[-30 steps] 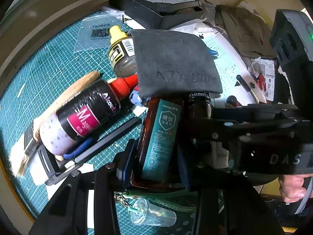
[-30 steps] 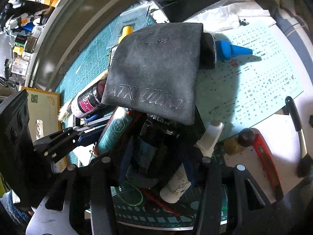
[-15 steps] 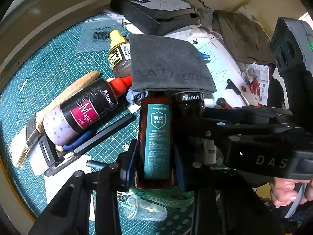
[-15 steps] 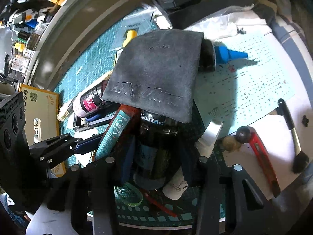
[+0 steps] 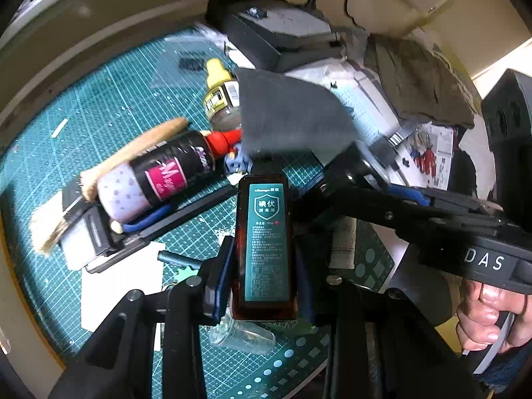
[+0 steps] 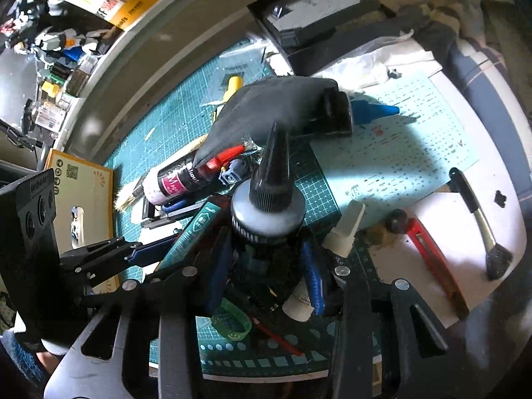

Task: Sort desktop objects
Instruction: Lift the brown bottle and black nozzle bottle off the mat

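Observation:
My left gripper (image 5: 262,266) is shut on a brown bottle with a teal label (image 5: 266,246), lifted off the green cutting mat (image 5: 99,99). My right gripper (image 6: 266,266) is shut on a black bottle with a black nozzle cap (image 6: 269,206), tilted upright toward the camera. The grey cloth (image 6: 266,109) drapes over a blue-tipped bottle (image 6: 372,111). The teal-label bottle also shows in the right wrist view (image 6: 196,229). A magenta-label bottle with a red tip (image 5: 159,179) lies on the mat beside a yellow-capped bottle (image 5: 221,99).
A wooden brush (image 5: 116,166) and a black tool (image 5: 149,229) lie at the left. A white tube (image 6: 342,229), a red cutter (image 6: 435,259) and a black brush (image 6: 478,222) lie at the right. A small clear cup (image 5: 242,334) lies near me. A black device (image 5: 276,36) stands at the back.
Both grippers pulled their bottles back out from under the grey cloth and lifted them. The black bottle's nozzle now shows, and the cloth has slumped.

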Motion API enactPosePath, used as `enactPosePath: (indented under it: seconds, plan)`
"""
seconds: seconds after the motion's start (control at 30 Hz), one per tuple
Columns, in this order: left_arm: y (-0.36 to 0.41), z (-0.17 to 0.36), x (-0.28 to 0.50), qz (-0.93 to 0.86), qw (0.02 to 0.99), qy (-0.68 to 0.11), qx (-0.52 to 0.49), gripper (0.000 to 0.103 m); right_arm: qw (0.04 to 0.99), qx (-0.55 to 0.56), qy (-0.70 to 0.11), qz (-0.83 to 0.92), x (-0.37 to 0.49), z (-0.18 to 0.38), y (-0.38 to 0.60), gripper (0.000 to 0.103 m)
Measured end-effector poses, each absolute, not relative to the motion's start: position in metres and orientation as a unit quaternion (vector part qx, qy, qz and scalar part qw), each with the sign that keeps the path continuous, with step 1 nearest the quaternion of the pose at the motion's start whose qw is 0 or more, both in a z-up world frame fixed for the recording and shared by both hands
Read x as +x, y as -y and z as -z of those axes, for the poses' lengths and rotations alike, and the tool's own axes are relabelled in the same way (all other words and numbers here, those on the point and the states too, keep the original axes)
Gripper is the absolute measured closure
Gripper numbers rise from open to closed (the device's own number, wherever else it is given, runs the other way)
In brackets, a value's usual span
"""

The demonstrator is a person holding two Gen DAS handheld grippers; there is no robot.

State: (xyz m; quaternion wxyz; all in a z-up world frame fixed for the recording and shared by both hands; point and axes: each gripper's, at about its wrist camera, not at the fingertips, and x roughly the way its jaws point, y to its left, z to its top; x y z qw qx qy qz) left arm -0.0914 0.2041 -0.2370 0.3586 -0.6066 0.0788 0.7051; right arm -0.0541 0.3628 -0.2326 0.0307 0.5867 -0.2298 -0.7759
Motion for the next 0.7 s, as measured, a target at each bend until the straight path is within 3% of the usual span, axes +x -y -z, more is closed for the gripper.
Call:
enactPosePath:
  seconds: [0.7]
  plan:
    - [-0.167, 0.166, -0.088, -0.758, 0.351, -0.051, -0.548, 0.069, 0.014, 0.509, 0.192, 0.839, -0.033, 0.153, -0.347, 0.067]
